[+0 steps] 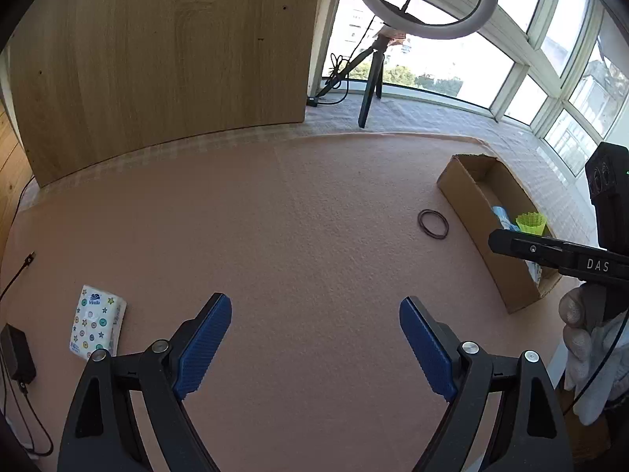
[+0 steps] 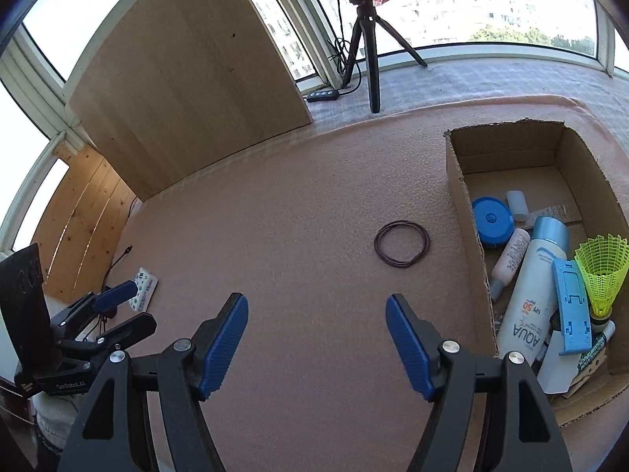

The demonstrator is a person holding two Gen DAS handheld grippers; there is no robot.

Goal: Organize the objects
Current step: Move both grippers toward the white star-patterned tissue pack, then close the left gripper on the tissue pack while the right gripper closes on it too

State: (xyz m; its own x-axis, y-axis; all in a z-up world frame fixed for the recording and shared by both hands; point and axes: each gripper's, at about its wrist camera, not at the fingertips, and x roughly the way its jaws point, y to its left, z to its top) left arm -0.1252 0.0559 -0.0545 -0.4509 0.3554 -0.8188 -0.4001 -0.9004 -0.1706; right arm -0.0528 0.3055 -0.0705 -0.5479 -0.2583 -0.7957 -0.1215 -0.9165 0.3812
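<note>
A dark hair-tie ring [image 2: 401, 243] lies on the pink mat, left of the cardboard box [image 2: 464, 204]; the left wrist view shows the ring [image 1: 433, 224] and the box [image 1: 464, 192] too. A tissue pack [image 1: 98, 322] with star print lies at the mat's left; in the right wrist view the tissue pack [image 2: 144, 284] is small and far left. My left gripper [image 1: 314, 342] is open over bare mat, right of the pack. My right gripper [image 2: 316, 338] is open too, with nothing between its fingers, short of the ring. The box holds a sunscreen bottle [image 2: 526, 306], a yellow shuttlecock [image 2: 601, 271] and several other items.
A wooden panel [image 1: 165, 59] stands at the mat's back left. A ring light on a tripod [image 2: 369, 51] stands by the window. A black adapter [image 1: 15, 354] and cables lie at the left edge. A gloved hand [image 1: 582, 338] holds the right gripper.
</note>
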